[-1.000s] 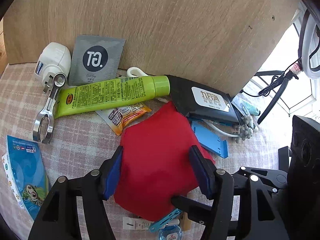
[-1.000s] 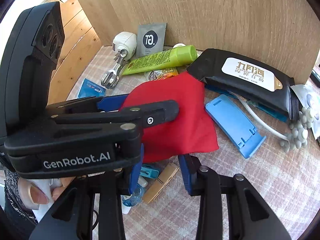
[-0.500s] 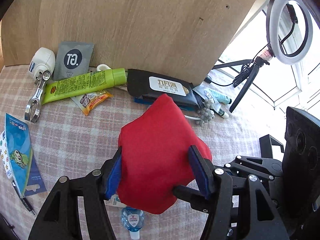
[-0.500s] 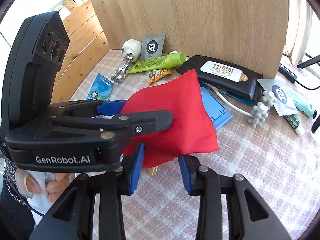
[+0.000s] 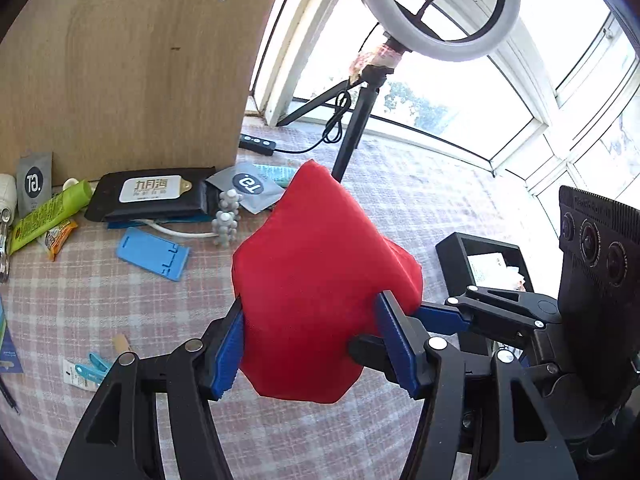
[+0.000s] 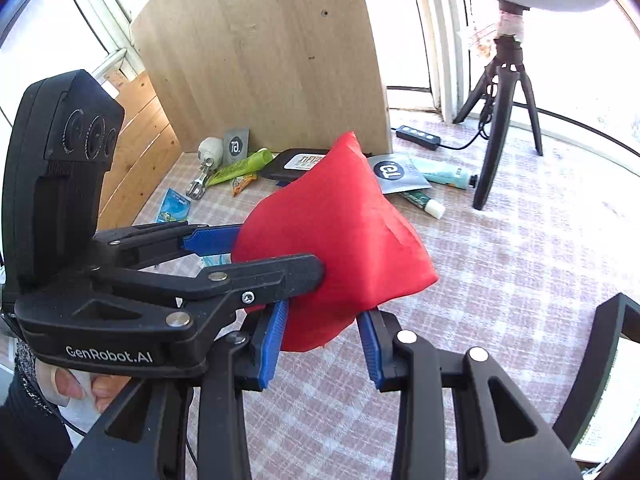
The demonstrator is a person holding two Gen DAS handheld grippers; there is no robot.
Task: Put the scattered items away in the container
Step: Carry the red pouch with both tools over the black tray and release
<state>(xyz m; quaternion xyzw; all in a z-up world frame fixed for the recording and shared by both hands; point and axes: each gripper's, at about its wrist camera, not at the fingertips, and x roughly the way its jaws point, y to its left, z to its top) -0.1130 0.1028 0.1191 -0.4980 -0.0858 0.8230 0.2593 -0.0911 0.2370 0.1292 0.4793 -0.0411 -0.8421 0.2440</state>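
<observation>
Both my tongs, left [image 5: 312,340] and right [image 6: 322,342], are clamped on the red cloth pouch [image 5: 320,280], the left spread wider across its bulk, the right pinching a lower corner. A second ago it lay on the counter [image 5: 100,300] amid the clutter; now it hangs clear. The black container [image 5: 452,256] has come into view, so I judge the drop-in is next.

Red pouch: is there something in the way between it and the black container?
Nothing visible is. The red pouch, held by the left gripper and the right gripper, is above the tablecloth; only bare cloth lies before the black container.
</observation>
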